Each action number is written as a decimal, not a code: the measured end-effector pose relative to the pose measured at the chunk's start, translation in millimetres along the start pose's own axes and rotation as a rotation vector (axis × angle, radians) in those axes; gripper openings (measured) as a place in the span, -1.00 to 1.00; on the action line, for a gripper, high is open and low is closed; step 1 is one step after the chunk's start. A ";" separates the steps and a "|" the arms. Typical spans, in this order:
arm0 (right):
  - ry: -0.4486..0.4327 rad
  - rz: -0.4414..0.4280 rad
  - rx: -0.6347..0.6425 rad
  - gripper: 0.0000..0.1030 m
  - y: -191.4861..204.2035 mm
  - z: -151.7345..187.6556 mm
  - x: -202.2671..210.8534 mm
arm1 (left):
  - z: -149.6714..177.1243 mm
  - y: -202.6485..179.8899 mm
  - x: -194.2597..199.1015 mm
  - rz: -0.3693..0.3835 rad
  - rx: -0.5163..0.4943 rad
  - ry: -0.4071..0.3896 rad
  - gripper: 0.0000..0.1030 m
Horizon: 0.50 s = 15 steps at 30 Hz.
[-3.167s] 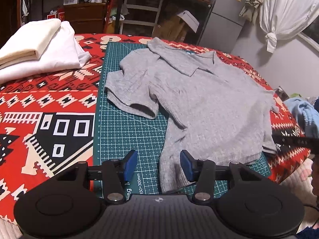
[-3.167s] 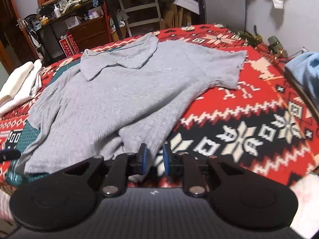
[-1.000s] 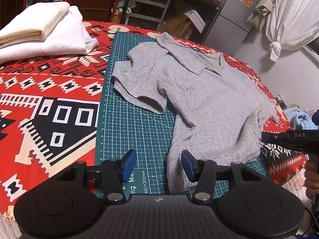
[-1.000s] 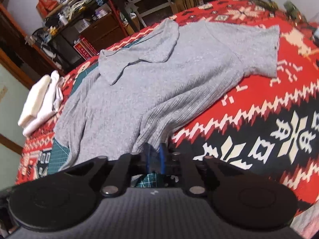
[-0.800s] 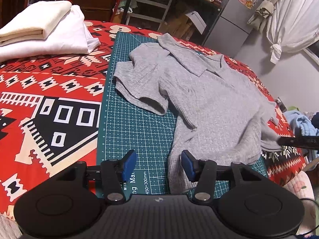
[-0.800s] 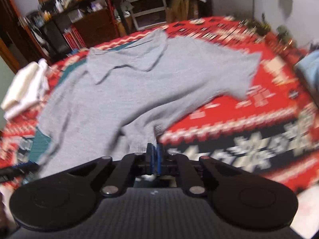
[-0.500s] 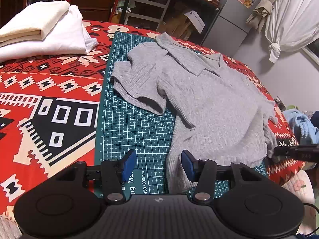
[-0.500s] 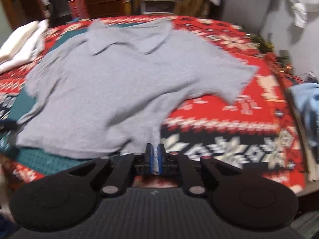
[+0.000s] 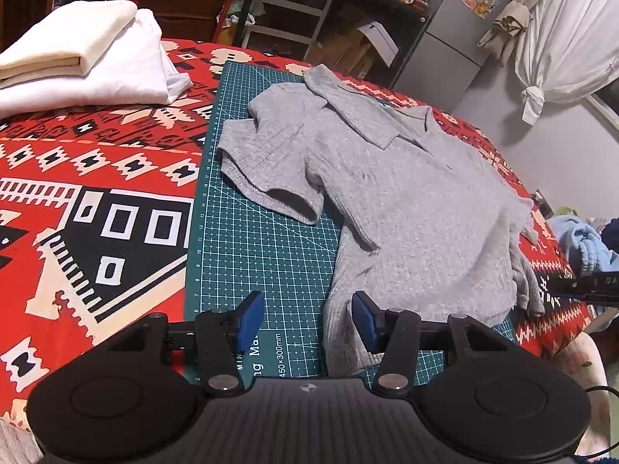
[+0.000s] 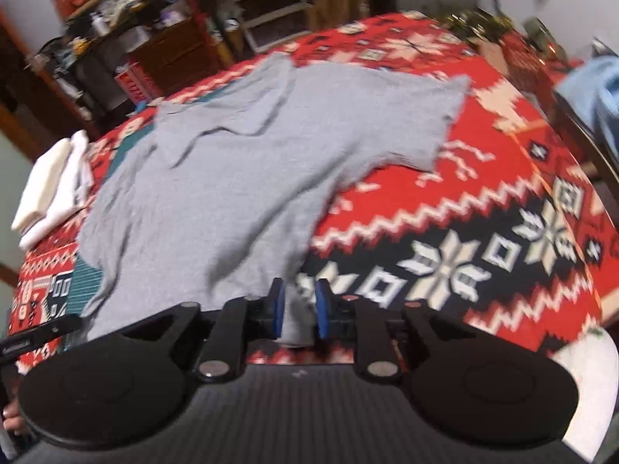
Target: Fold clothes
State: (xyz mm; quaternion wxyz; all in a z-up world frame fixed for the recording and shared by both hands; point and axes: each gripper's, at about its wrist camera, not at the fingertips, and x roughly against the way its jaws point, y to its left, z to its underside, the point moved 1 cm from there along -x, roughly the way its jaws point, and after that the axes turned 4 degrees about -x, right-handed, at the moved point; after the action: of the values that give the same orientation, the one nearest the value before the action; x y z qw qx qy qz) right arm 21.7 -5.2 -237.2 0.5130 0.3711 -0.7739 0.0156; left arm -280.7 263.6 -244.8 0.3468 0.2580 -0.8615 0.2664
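Since half a second ago our right gripper [image 10: 298, 307] has parted its blue pads [image 10: 277, 307], which were pressed together on a corner of the grey polo shirt [image 10: 216, 178]; now there is a gap between them, and a bit of the hem hangs loosely in this gap. The right view also swung, so the shirt appears more to the left than before.

In the left wrist view, our left gripper [image 9: 305, 321] hovers with its jaws spread wide, holding nothing. It has hardly moved. Its left pad is above the green cutting mat [image 9: 251, 247] and its right pad [image 9: 363, 319] is just above the near hem of the grey polo shirt [image 9: 406, 208]. The shirt lies flat, partly on the mat and partly on the red patterned cloth [image 9: 96, 201], with the collar far from us and one short sleeve folded over the mat. A stack of folded white clothes [image 9: 85, 65] rests on the cloth at the far left, well apart from the shirt. At the right edge we see the tip of the other gripper [image 9: 588, 284] near the shirt's right corner.

In the right wrist view (it is rather blurred) the shirt is spread across the red patterned cloth [image 10: 483, 232], with its right sleeve stretched toward the far right. The white stack [image 10: 50, 189] appears at the left edge.
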 end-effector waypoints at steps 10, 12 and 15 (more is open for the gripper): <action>0.051 0.018 0.039 -0.63 0.1 15.6 -22.0 | -0.2 -0.4 -0.2 -0.002 -0.003 0.001 -0.04; 0.052 0.015 0.052 -0.63 5.0 16.7 -24.7 | -0.1 0.7 0.0 0.000 0.002 0.001 -0.04; 0.052 0.015 0.074 -0.64 13.6 18.1 -29.0 | -0.5 0.7 -0.3 0.002 0.006 0.001 -0.04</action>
State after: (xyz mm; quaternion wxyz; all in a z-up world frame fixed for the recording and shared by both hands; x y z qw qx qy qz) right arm 5.2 13.5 -264.4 0.5186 0.3836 -0.7620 0.0575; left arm -280.8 264.5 -244.9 0.3462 0.2583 -0.8607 0.2695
